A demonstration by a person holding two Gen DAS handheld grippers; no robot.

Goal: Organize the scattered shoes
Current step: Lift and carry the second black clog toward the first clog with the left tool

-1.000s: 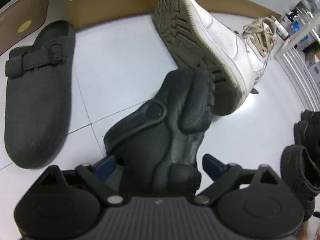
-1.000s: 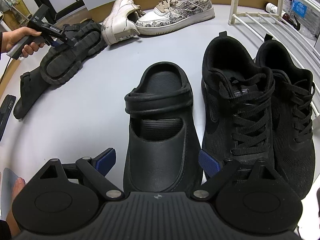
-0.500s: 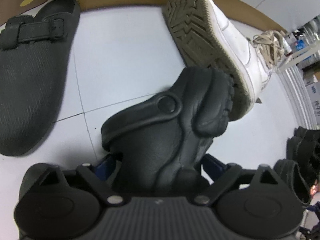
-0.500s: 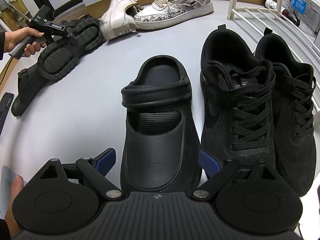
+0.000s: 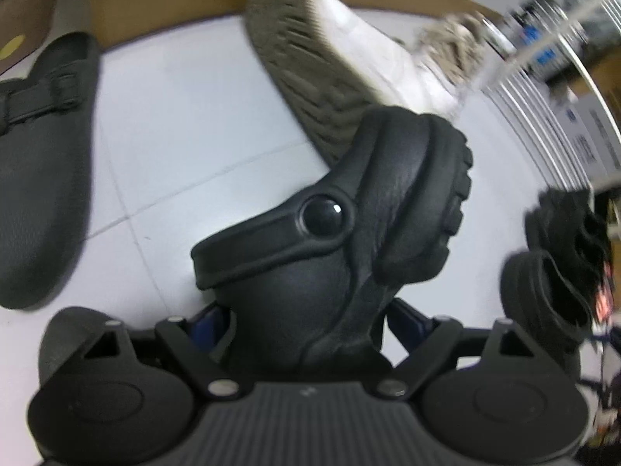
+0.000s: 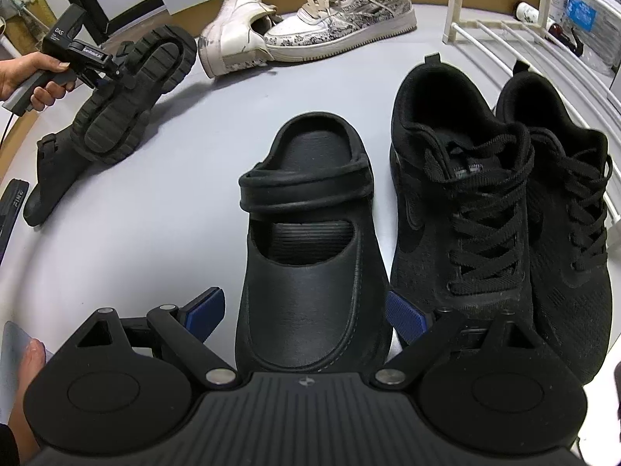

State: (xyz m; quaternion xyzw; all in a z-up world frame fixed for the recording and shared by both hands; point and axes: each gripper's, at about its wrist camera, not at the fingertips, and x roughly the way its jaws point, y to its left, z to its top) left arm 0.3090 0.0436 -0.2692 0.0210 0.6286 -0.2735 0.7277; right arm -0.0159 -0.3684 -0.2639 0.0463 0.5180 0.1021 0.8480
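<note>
My left gripper (image 5: 306, 318) is shut on a black strap clog (image 5: 330, 233) and holds it off the floor; the right wrist view shows its treaded sole (image 6: 132, 89) tilted up. My right gripper (image 6: 304, 312) stands open around the toe of the matching black clog (image 6: 310, 240), which rests flat on the floor with a gap at the left pad (image 6: 205, 308). A pair of black lace sneakers (image 6: 458, 202) stands just right of that clog. A white sneaker (image 6: 233, 31) and a patterned sneaker (image 6: 341, 15) lie at the back.
A dark grey buckle clog (image 5: 42, 163) lies on the floor at left, under the lifted clog in the right wrist view. A white wire rack (image 6: 524, 39) with bottles runs along the right. A hand (image 6: 23, 77) grips the left tool. A brown baseboard (image 5: 155, 7) borders the floor.
The left gripper has swung right and upward with the black clog, and its view is now motion-blurred. The right gripper has stayed around the floor clog, barely shifting.
</note>
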